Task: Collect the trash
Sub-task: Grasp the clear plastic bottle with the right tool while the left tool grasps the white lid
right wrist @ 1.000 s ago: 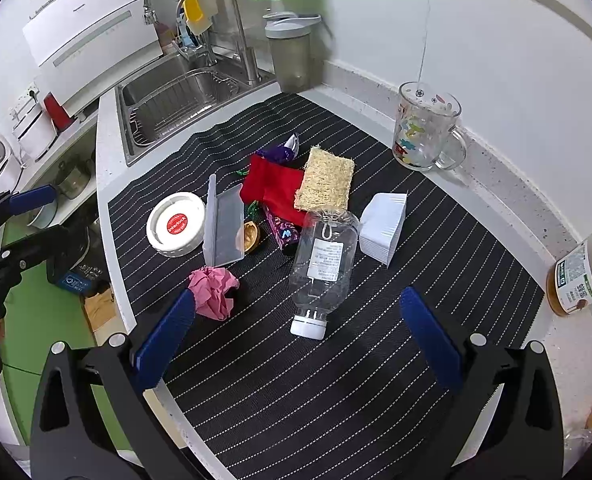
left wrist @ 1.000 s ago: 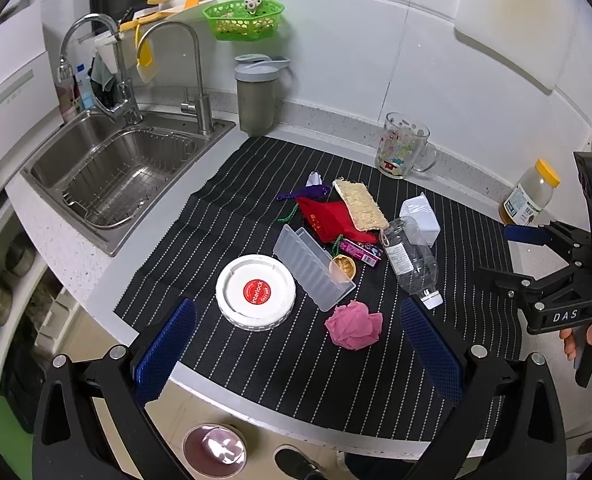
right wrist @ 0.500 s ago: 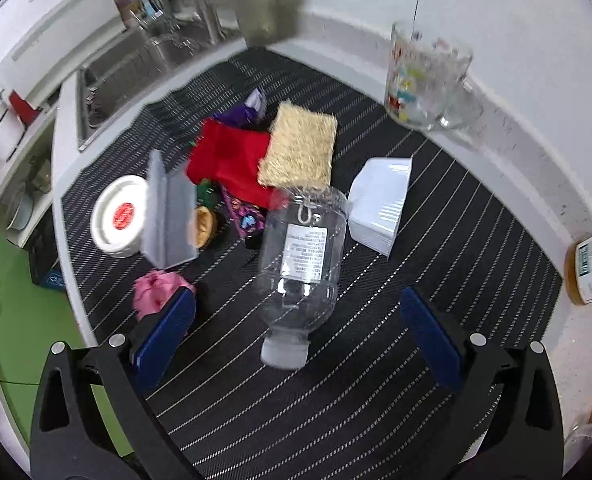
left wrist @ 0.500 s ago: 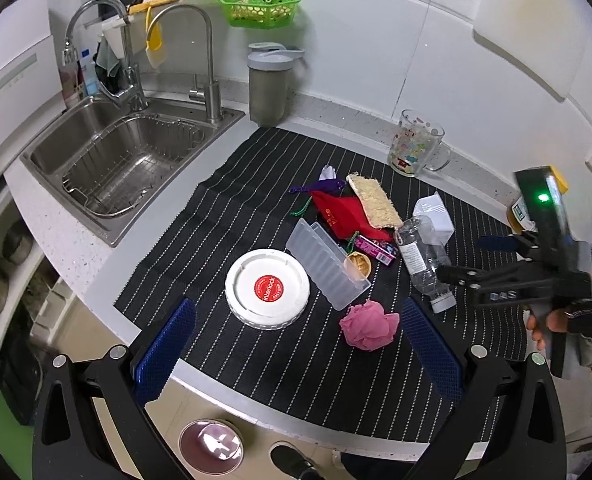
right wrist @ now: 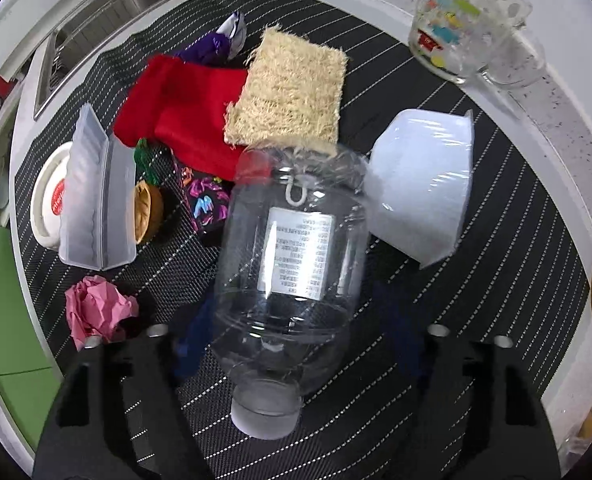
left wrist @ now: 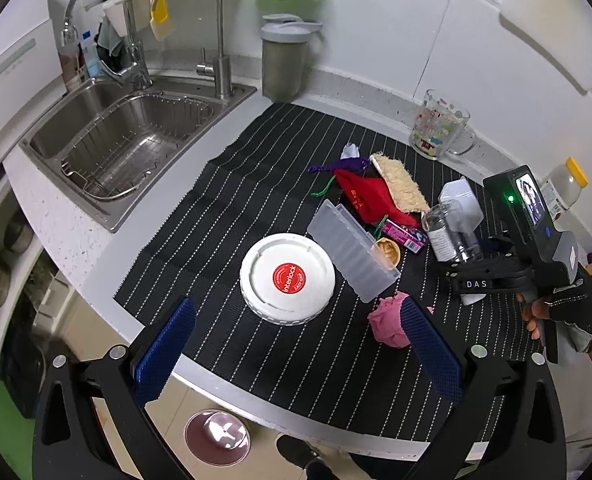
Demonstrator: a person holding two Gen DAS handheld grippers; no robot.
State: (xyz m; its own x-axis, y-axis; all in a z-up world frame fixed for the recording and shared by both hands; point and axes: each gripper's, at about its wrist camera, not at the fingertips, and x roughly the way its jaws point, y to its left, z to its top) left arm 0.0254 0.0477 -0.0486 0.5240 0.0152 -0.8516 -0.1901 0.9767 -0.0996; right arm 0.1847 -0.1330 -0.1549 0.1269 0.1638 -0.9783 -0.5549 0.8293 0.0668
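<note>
A clear plastic bottle (right wrist: 292, 240) lies on the black striped mat (left wrist: 224, 208), its white cap toward me. My right gripper (right wrist: 292, 328) has come down over it. Its jaws are closing, with the bottle (left wrist: 448, 232) between the blue pads, and I see no firm press. A gloved hand holds the right gripper (left wrist: 462, 266). Crumpled pink paper (left wrist: 388, 320) lies beside the right pad of my left gripper (left wrist: 296, 354), which hangs open and empty over the mat's front edge. Close by lie a candy wrapper (right wrist: 204, 204) and a white pack (right wrist: 420, 184).
A white lid (left wrist: 286, 278), a clear plastic case (left wrist: 352, 252), a red cloth (left wrist: 364, 196) and a loofah pad (left wrist: 400, 182) crowd the mat. The sink (left wrist: 116, 148) is at the left. A glass mug (left wrist: 440, 128) and a grey jug (left wrist: 284, 60) stand by the wall.
The right gripper has dropped straight down onto the bottle and its jaws have narrowed around it. The left gripper has sunk a little toward the mat.
</note>
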